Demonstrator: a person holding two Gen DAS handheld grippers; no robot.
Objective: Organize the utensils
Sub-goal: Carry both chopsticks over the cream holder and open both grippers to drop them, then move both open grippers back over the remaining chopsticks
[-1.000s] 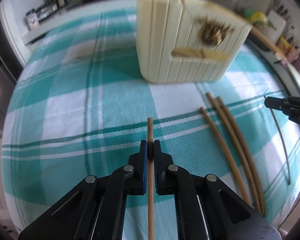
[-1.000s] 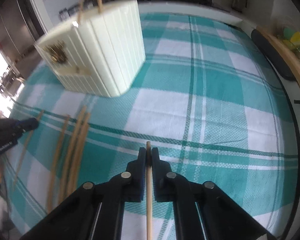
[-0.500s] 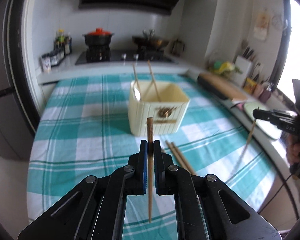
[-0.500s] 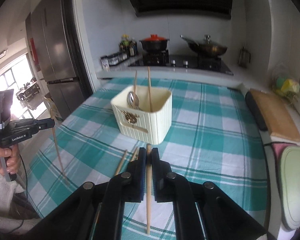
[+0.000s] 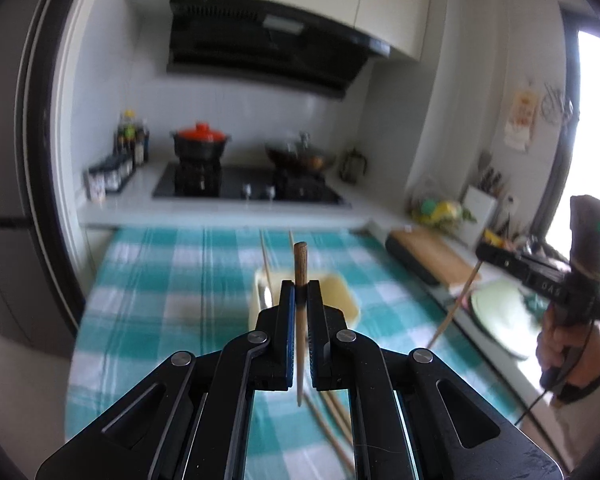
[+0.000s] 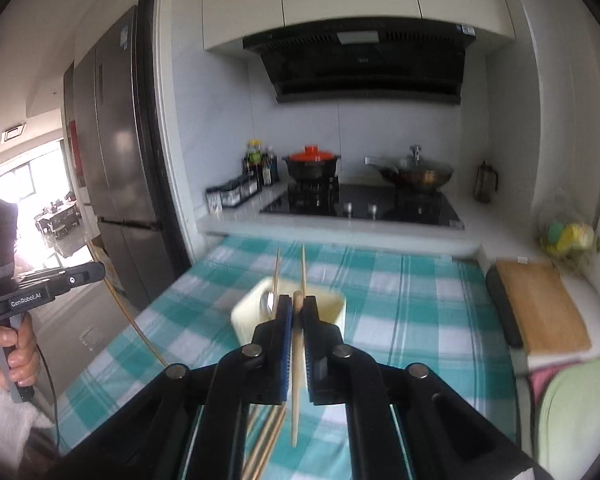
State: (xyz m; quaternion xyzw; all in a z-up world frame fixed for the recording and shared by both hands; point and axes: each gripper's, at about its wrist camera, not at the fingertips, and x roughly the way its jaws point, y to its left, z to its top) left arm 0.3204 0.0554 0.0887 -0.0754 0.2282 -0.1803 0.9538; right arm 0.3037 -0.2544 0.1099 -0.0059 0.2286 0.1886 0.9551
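Left gripper (image 5: pixel 300 292) fingers clamped on a dark-tipped chopstick (image 5: pixel 300 320): stick runs upright between the pads, blunt end poking above the fingertips, thin end hanging below the jaws, off the table. Behind it sits the cream utensil holder (image 5: pixel 340 292) on the teal checked tablecloth (image 5: pixel 160 280), two chopsticks standing in it. More chopsticks lie on the cloth (image 5: pixel 332 412) just below the jaws.

Right gripper (image 6: pixel 294 308) fingers clamped on a pale chopstick (image 6: pixel 295 380): same arrangement, top barely clear of the fingertips, thin end hanging free above the cloth. Holder (image 6: pixel 252 312) directly ahead, with a spoon (image 6: pixel 267 302) and two upright sticks inside. Loose chopsticks (image 6: pixel 266 440) lie on the cloth under the jaws, left of the held one.

Versus 0.5 s ago: both grippers higher and pitched up, stove and hood now fill more of each view, holder lower in frame. Grips unchanged. Left view blurred.
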